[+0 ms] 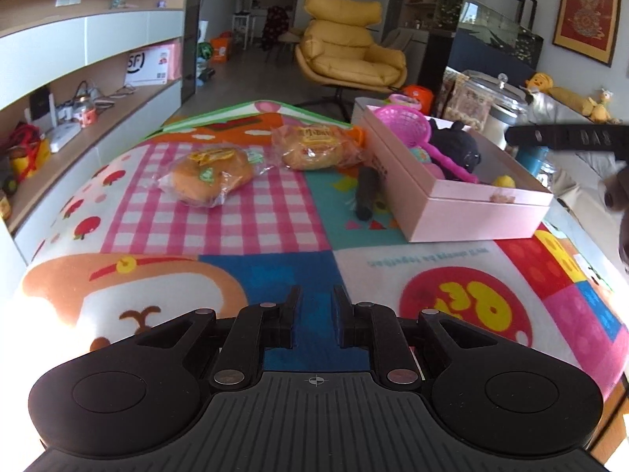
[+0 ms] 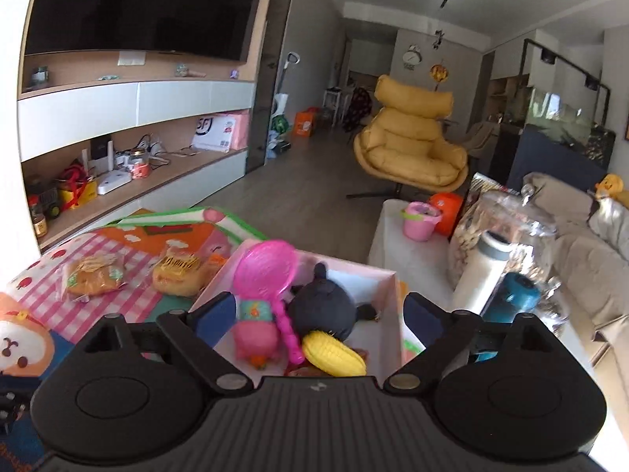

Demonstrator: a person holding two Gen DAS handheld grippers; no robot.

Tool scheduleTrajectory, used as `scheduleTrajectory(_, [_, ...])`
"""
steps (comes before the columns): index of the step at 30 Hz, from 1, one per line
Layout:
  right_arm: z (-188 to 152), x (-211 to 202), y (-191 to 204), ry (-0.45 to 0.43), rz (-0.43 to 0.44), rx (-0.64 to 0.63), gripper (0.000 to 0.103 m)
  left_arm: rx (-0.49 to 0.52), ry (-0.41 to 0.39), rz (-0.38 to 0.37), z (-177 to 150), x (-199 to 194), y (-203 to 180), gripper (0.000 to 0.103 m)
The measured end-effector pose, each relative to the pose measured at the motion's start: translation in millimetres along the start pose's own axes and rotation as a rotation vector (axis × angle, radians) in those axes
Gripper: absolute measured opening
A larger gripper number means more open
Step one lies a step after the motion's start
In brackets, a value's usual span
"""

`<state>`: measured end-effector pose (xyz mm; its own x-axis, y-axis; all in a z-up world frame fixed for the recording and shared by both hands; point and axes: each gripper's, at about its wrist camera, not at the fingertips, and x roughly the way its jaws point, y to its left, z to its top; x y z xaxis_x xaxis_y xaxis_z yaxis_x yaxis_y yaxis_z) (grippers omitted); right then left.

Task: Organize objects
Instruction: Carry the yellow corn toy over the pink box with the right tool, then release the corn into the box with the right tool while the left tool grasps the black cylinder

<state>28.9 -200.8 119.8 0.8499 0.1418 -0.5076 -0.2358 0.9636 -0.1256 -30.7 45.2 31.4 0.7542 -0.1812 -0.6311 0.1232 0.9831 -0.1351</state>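
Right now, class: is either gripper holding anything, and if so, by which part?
Nothing is held. The left gripper is shut on nothing; the right gripper is open above the pink box.

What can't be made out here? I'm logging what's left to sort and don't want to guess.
- Dark object beside the pink box, left wrist view: blurred, unidentifiable.
- Box floor, right wrist view: covered by the black plush, pink scoop and toy corn.
- Reddish item under the corn: cut off by the gripper body.
- Bread bags' labels: too small, both views.
- Glass jar, right wrist view: blurred.
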Motion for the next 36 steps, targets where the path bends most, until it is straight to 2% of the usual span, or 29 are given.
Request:
scheduleTrajectory(4, [-39,3,26,0.027,0.05,-0.072,0.101,0.025,-0.051,0.037,21,14,16,0.017])
scheduleTrajectory(6, [-57,2,35,0.042,0.09,-0.065,0.103,0.051,-0.064,0.073,32,23,21,0.017])
scheduleTrajectory(7, [-63,5,39,0.061,0.111,-0.054,0.103,0.062,-0.055,0.068,37,28,22,0.017])
scheduleTrajectory(11, [-81,22,41,0.126,0.134,0.021,0.103,0.117,-0.025,-0.041,46,48,5,0.017])
scheduleTrajectory(14, [-88,39,32,0.19,0.118,0.109,0.103,0.16,-0.023,-0.107,55,64,-17,0.017])
scheduleTrajectory(17, [-90,38,28,0.194,0.124,0.139,0.103,0.197,-0.024,-0.139,67,84,-34,0.018])
scheduleTrajectory(21, [-91,38,29,0.201,0.128,0.142,0.103,0.231,0.02,-0.1,79,117,-48,0.021])
scheduleTrajectory(22, [-91,39,29,0.203,0.128,0.145,0.103,0.233,0.031,-0.094,81,124,-49,0.028])
scheduleTrajectory(24, [-90,39,28,0.204,0.131,0.15,0.103,0.231,0.041,-0.093,84,133,-51,0.025])
scheduleTrajectory(29, [-90,42,31,0.218,0.127,0.14,0.103,0.189,0.064,-0.095,87,148,-43,0.025])
scheduleTrajectory(36, [-91,42,31,0.208,0.117,0.154,0.103,0.15,0.042,-0.084,89,154,-40,0.023])
